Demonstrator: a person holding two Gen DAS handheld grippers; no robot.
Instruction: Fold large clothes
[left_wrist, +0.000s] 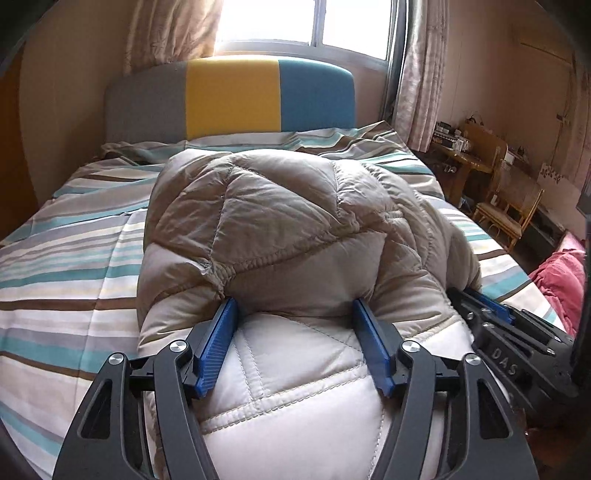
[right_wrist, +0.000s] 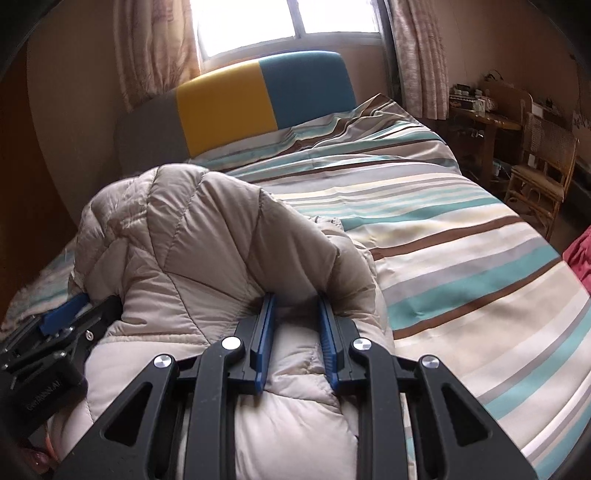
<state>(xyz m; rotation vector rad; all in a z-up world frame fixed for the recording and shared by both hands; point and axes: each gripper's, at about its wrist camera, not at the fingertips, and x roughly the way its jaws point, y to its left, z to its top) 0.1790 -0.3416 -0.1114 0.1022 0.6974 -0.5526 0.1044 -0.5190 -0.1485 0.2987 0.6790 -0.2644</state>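
A beige quilted down jacket (left_wrist: 288, 221) lies bunched on the striped bed (left_wrist: 66, 258). My left gripper (left_wrist: 297, 306) has its blue fingers spread wide, with a thick fold of the jacket between them and the tips tucked under the raised part. My right gripper (right_wrist: 297, 299) has its fingers closer together, clamped on a fold of the same jacket (right_wrist: 192, 236). The right gripper shows at the right edge of the left wrist view (left_wrist: 491, 306). The left gripper shows at the left edge of the right wrist view (right_wrist: 66, 314).
A grey, yellow and blue headboard (left_wrist: 232, 96) stands under a bright window. A wooden desk (left_wrist: 465, 158) and rattan chair (left_wrist: 513, 206) stand right of the bed. A pink-red cloth (left_wrist: 561, 280) lies at the bed's right edge.
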